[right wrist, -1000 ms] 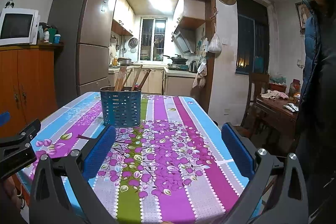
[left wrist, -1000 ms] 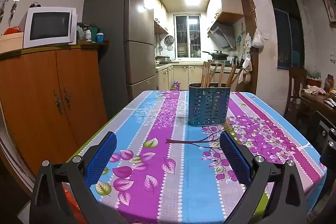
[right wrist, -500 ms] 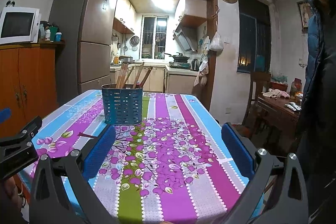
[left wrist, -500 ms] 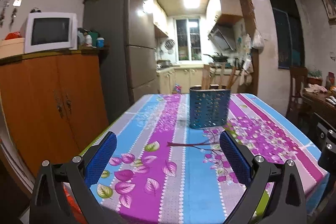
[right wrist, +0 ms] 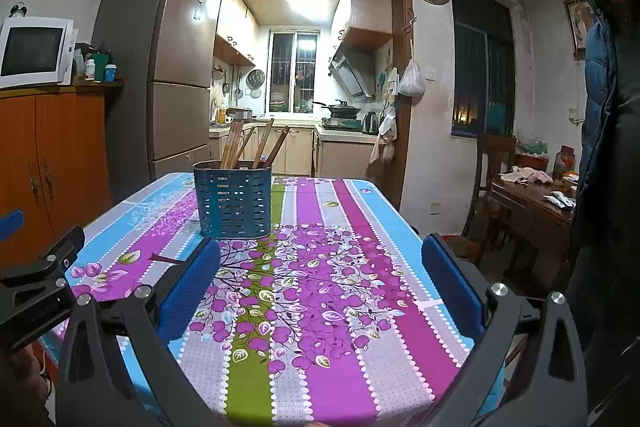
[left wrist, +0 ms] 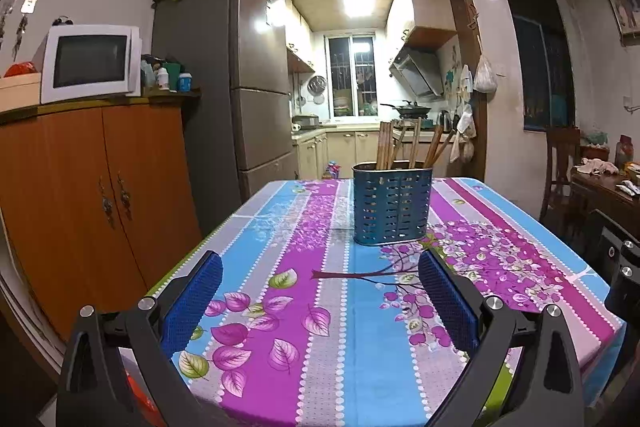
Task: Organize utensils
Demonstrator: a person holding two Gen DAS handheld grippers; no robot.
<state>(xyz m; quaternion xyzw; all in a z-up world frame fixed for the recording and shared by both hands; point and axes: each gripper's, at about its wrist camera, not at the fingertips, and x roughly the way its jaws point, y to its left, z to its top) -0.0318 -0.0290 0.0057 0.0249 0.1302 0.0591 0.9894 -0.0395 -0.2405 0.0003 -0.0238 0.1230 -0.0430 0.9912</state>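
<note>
Left gripper spread wide and empty over the near edge of the flowered tablecloth; right gripper just as wide, nothing between its blue pads. Beyond both, mid-table, the blue perforated holder stands upright, wooden chopsticks bunched and leaning inside. Behind the holder, the grey fridge.

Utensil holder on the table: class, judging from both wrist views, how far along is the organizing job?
Done: wooden chopsticks already stand in the blue holder. In hand: nothing; the left gripper and right gripper are both open and empty above the tablecloth. Left: no loose utensils show on the cloth, so the job looks finished or nearly so.
</note>
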